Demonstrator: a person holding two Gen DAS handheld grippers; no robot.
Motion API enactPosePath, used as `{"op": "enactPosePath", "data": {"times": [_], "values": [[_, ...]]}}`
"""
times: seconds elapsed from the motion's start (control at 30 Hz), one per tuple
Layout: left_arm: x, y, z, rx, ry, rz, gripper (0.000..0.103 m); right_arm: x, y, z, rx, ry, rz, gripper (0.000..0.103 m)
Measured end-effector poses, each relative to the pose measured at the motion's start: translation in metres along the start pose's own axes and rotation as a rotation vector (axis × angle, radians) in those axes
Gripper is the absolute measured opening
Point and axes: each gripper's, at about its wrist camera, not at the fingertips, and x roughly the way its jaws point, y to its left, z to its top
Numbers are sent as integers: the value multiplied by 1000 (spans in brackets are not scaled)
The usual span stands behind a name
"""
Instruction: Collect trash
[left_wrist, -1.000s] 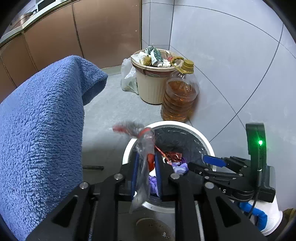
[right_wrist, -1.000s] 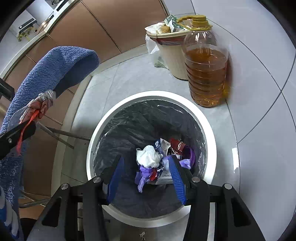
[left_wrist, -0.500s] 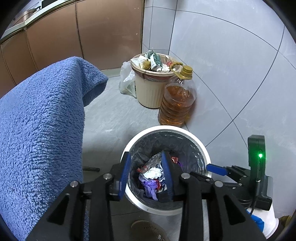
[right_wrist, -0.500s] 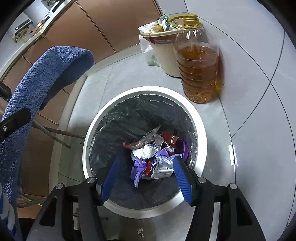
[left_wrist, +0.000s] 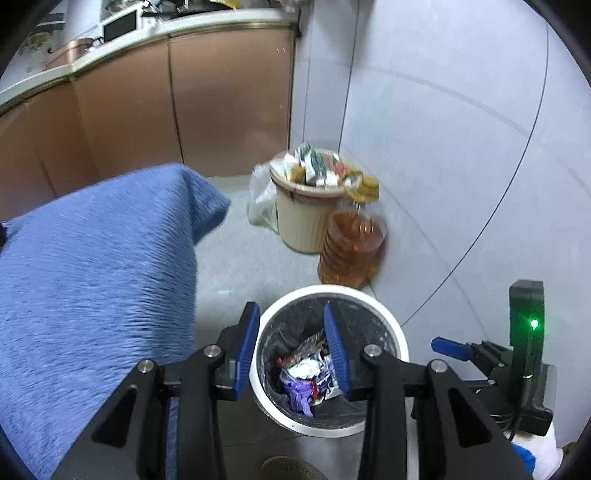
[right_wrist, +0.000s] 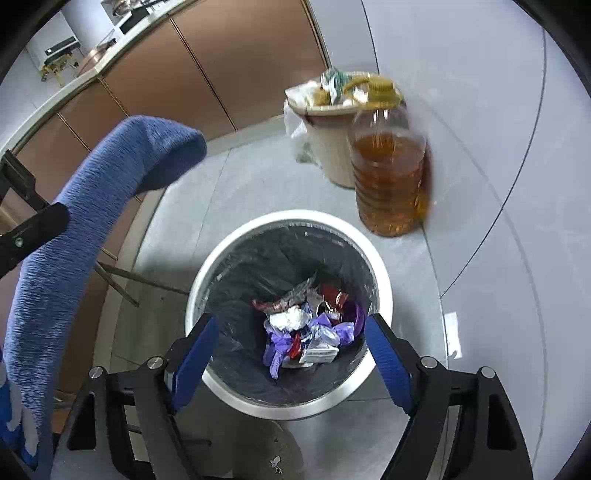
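Note:
A white round bin (left_wrist: 388, 325) (right_wrist: 207, 273) with a black liner stands on the grey floor. In it lies mixed trash (left_wrist: 306, 373) (right_wrist: 306, 325): a clear wrapper with red, white crumpled paper, purple scraps. My left gripper (left_wrist: 291, 354) is open and empty, above the bin's near left side. My right gripper (right_wrist: 291, 358) is wide open and empty, above the bin's near rim. The right gripper also shows at the lower right of the left wrist view (left_wrist: 454, 347).
A big bottle of amber oil (left_wrist: 351, 243) (right_wrist: 391, 177) stands beside the bin against the tiled wall. Behind it is a full beige bin (left_wrist: 303, 218) (right_wrist: 325, 140). A blue towel (left_wrist: 92, 280) (right_wrist: 88, 221) hangs over something at the left. Brown cabinets (left_wrist: 147, 110) run along the back.
The left gripper let go of the clear wrapper with red, which now lies in the bin. Both grippers have risen and pulled back from the bin and opened wider.

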Motion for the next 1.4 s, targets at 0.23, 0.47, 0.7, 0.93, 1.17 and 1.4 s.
{"op": "enactPosePath", "data": {"times": [0.23,0.47,0.7,0.93,1.17,1.4], "values": [[-72,20,-6,-19,-87,99,47,-43,40,4,-60,-89,7,85],[-141,59,-26,-82,-163,239,50,-82,108,5,-191,-186,35,91],[-201,99,-56,-165,-240,384,63,-114,176,-11,-307,-275,55,96],[-256,128,-85,-236,-349,495,83,-143,225,-37,-398,-350,54,98],[-290,139,-106,-270,-402,539,84,-171,248,-51,-436,-419,38,99],[-310,142,-120,-293,-434,553,84,-192,256,-60,-442,-472,21,102]]}}
